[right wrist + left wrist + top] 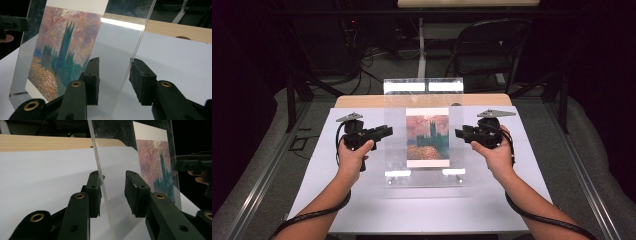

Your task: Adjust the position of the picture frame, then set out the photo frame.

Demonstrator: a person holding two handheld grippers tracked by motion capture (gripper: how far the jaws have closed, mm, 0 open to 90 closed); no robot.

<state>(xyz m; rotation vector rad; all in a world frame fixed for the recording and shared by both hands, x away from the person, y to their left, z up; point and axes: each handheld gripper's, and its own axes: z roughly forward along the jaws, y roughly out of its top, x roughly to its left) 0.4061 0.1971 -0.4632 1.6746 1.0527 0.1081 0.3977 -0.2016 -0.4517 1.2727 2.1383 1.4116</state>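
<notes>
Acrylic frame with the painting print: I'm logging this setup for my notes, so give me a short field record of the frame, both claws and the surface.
frame: clear acrylic frame, standing tilted
content: painting print inside
left claw: open, left edge of frame between jaws, one pad touching or nearly so
right claw: open, right edge between jaws, not clamped
surface: white sheet on wooden table

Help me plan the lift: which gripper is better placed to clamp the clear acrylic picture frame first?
Left gripper: one pad already touches the clear acrylic picture frame's edge. Right gripper shows gaps on both sides.
</notes>
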